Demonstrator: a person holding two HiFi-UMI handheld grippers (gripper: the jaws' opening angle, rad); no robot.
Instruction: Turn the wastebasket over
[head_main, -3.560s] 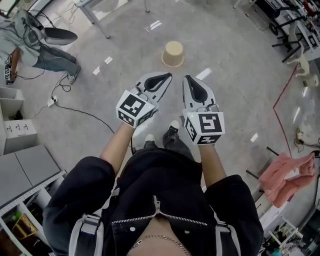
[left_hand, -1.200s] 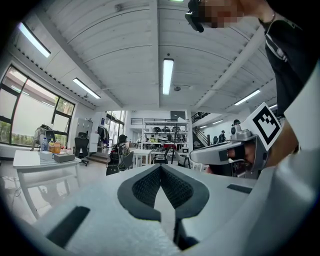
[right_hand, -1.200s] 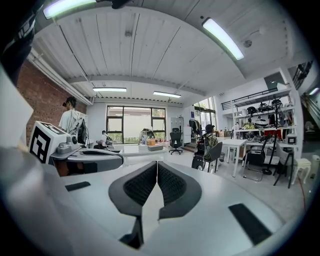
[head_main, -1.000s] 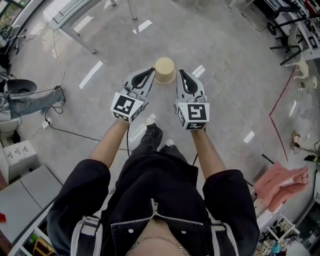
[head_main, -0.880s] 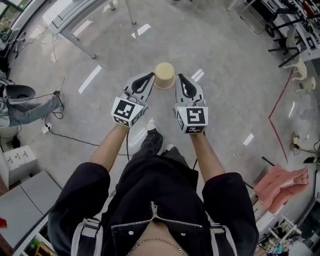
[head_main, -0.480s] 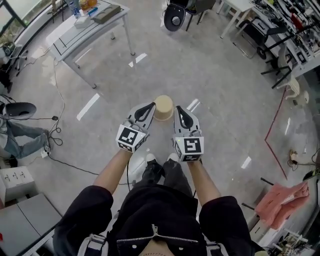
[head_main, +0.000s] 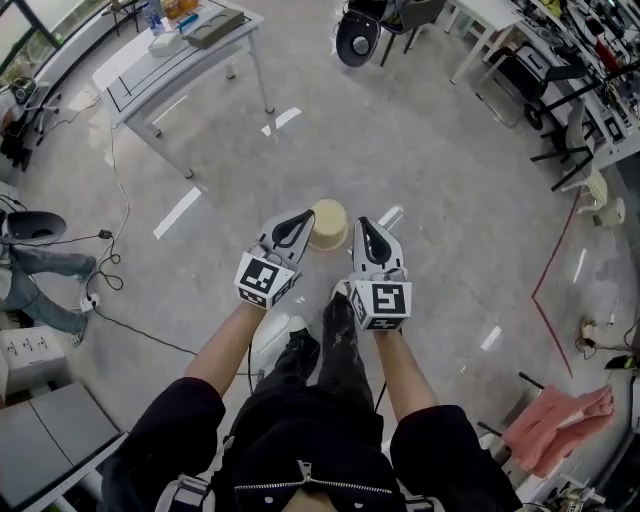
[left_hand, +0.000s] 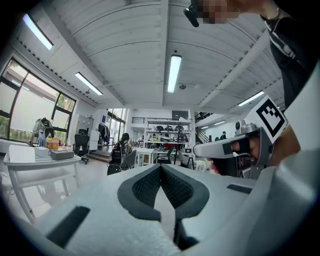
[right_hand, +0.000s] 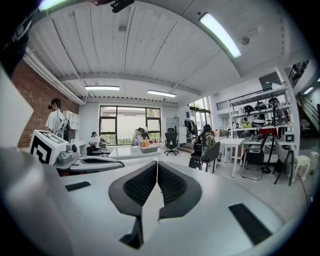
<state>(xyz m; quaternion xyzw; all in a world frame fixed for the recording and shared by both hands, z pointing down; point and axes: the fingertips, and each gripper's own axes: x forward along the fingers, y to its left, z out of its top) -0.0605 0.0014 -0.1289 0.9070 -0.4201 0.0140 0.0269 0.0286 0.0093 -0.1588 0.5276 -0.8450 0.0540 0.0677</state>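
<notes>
The left gripper (head_main: 306, 214) has its fingers pressed together, the dark ribbed pads (left_hand: 147, 186) meeting along one seam with nothing between them. The right gripper (head_main: 363, 221) is likewise closed and empty, its pads (right_hand: 170, 184) touching from tip to root. In each gripper view the other gripper shows just beside it, the two nearly parallel and a little apart.

From the head view, the tan wastebasket (head_main: 328, 224) lies in the gap between the two sets of fingertips, a pale round face uppermost. It stands on the grey floor (head_main: 440, 180). Its left edge is just beside the left tips and its right edge near the right tips. No contact shows.

Behind the fingers, toward the person, the shoes (head_main: 340, 303) stand close to the basket's near side. Beyond the fingertips a broad stretch of floor runs to the legs of a white table (head_main: 135, 85) at the far left and to a black office chair (head_main: 357, 35) straight ahead.

Left of the left gripper a black cable (head_main: 130, 325) trails over the floor, well apart from the basket. Right of the right gripper the floor reaches a thin red line (head_main: 556, 255), with a pink cloth (head_main: 550, 430) lying farther out.
</notes>
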